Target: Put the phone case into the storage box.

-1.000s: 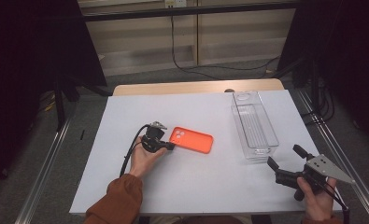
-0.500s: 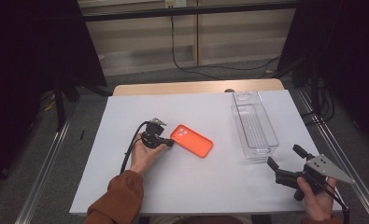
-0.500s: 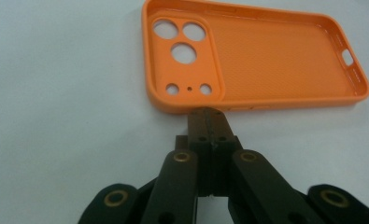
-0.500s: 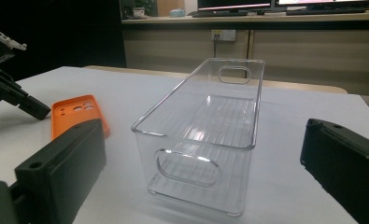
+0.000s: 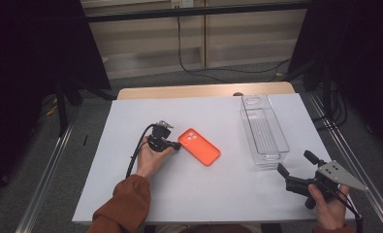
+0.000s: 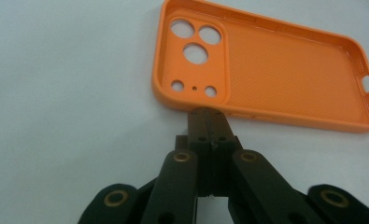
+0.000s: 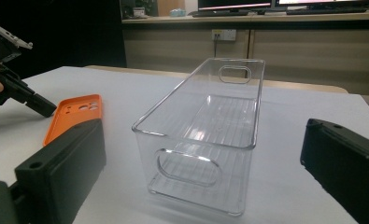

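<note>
An orange phone case (image 5: 199, 146) lies inside-up on the white table (image 5: 131, 194), left of centre. My left gripper (image 5: 177, 145) is shut, and its closed tips (image 6: 208, 117) touch the camera-hole end of the case (image 6: 285, 70) with nothing held between them. My right gripper (image 5: 294, 162) is held open near the table's front right, its jaws pointing at the near end of a clear plastic bin (image 5: 279, 127). Between those open jaws (image 7: 201, 135) stands the empty bin (image 7: 196, 140), with the case (image 7: 72, 114) and the left gripper (image 7: 42, 107) off to the left.
The clear bin stands lengthwise at the table's right side, with handle cut-outs in both ends. A wooden strip (image 5: 203, 91) borders the table's far edge. Metal rails (image 5: 48, 179) run along both sides. A black cable (image 5: 135, 155) trails from the left gripper.
The orange case has turned slightly on the table at the left gripper's tips. The right gripper has stayed where it was.
</note>
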Demonstrator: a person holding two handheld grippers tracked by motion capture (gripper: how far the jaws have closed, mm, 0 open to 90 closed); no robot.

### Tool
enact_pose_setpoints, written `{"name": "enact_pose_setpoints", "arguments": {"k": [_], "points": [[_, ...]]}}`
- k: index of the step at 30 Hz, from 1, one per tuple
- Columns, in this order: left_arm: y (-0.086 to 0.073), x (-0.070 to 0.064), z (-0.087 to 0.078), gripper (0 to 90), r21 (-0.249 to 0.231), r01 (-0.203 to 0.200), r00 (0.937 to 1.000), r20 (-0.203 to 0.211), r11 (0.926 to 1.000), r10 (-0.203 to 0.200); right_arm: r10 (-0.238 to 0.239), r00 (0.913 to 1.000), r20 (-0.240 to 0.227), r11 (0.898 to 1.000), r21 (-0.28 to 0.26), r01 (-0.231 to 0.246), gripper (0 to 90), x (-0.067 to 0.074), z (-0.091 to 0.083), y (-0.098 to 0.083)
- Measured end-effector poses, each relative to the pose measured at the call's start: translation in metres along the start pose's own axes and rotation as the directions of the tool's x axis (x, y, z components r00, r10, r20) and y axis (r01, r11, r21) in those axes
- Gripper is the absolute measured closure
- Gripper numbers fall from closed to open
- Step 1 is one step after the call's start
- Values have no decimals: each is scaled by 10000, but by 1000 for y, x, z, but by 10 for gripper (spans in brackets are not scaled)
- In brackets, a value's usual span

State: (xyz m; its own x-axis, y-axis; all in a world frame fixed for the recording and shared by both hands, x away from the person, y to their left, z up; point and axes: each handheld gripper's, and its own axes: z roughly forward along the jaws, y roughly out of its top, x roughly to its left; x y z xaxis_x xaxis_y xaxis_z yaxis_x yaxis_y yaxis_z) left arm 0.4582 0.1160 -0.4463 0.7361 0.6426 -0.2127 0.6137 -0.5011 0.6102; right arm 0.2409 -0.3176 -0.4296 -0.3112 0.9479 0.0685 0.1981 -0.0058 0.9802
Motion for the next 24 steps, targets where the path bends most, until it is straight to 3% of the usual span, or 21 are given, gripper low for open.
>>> {"name": "enact_pose_setpoints", "arguments": {"k": [7, 13, 24], "points": [[4, 0, 3, 900, -88, 135, 9999, -104, 9999, -136, -1, 10000, -4, 10000, 0, 1, 0, 0, 0, 0], [8, 0, 5, 900, 32, -102, 9996, -280, 9999, 103, 13, 10000, 2, 10000, -20, -13, 0, 0, 0, 0], [13, -1, 9, 900, -47, -120, 9985, -532, 9999, 117, -8, 10000, 4, 10000, -8, 8, 0, 0, 0, 0]]}}
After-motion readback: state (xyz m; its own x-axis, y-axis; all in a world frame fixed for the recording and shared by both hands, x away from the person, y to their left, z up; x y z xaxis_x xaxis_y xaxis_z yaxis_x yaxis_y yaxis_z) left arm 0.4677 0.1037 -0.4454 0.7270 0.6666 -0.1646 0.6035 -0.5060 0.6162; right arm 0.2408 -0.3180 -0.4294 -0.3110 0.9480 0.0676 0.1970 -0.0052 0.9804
